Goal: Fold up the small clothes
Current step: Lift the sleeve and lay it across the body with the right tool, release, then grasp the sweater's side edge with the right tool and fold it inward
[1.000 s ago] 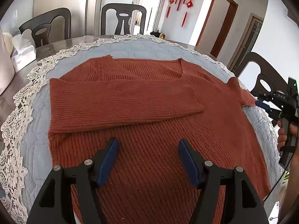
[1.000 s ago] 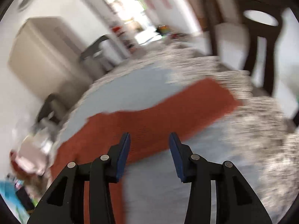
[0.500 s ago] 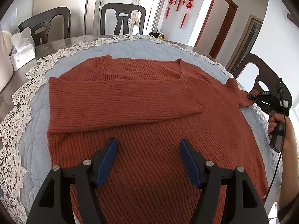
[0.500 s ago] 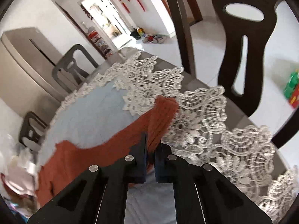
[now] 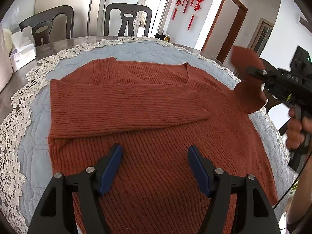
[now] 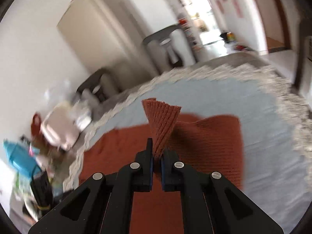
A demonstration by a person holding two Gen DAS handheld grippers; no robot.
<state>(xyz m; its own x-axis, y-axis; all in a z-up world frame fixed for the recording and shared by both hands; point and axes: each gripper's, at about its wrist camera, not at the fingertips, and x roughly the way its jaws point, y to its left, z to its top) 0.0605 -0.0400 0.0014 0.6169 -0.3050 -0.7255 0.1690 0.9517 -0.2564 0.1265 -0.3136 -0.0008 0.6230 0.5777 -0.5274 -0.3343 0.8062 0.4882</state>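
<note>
A rust-red knitted sweater (image 5: 156, 120) lies flat on a pale blue quilted cloth (image 5: 33, 120) with a lace edge. Its left sleeve (image 5: 124, 105) is folded across the chest. My left gripper (image 5: 155, 163) hovers open over the lower body of the sweater, nothing between its blue pads. At the right, my right gripper (image 5: 255, 71) is shut on the cuff of the right sleeve (image 5: 247, 95) and holds it raised above the table. In the right wrist view the cuff (image 6: 161, 120) fans up out of the shut right gripper (image 6: 157, 156).
Dark chairs (image 5: 127, 19) stand behind the table, with another (image 5: 45, 25) at the left. A tissue box (image 5: 22, 54) sits at the far left on the bare table. A hand (image 5: 296, 128) holds the right gripper's handle. Blurred clutter (image 6: 56, 128) lies at the table's left end.
The right gripper closed on the sleeve cuff at the table's right edge, then lifted it up and inward over the sweater. The left gripper stayed still and open.
</note>
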